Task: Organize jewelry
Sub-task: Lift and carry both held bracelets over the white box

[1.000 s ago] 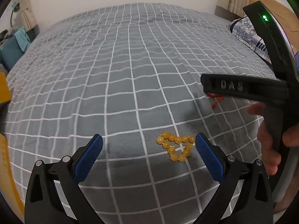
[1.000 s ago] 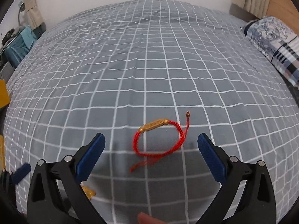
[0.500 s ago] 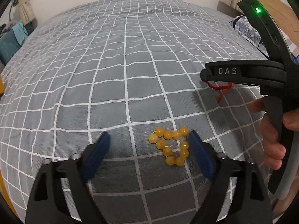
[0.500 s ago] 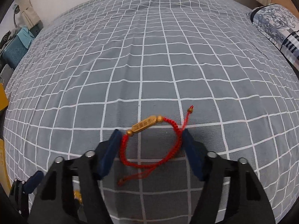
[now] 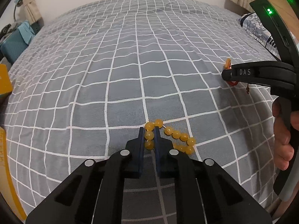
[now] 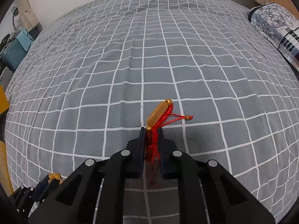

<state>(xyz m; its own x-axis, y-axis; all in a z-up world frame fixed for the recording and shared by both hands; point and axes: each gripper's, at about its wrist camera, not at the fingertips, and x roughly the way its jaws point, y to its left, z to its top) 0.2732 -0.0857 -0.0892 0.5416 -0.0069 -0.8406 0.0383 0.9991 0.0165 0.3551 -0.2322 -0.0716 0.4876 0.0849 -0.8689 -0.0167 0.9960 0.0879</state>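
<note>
A yellow bead bracelet (image 5: 175, 135) lies on the grey checked bedspread (image 5: 130, 65). My left gripper (image 5: 149, 130) is shut on its left beads, and the remaining beads trail to the right on the cloth. A red cord bracelet (image 6: 164, 112) with a gold bar charm is pinched in my shut right gripper (image 6: 151, 129); the charm sticks up above the blue pads and a knotted end hangs right. In the left wrist view the right gripper (image 5: 227, 73) shows at the right edge with a hand (image 5: 284, 130) on its handle. The left gripper (image 6: 50, 181) shows bottom left in the right wrist view.
A patterned pillow (image 6: 276, 24) lies at the bed's far right. A teal suitcase (image 6: 13, 54) stands beyond the left edge of the bed. A yellow box (image 5: 4, 82) sits at the left edge of the bed.
Both grippers went from wide open to shut: the left closed on the yellow beads, the right on the red cord bracelet, bunching it up between the pads.
</note>
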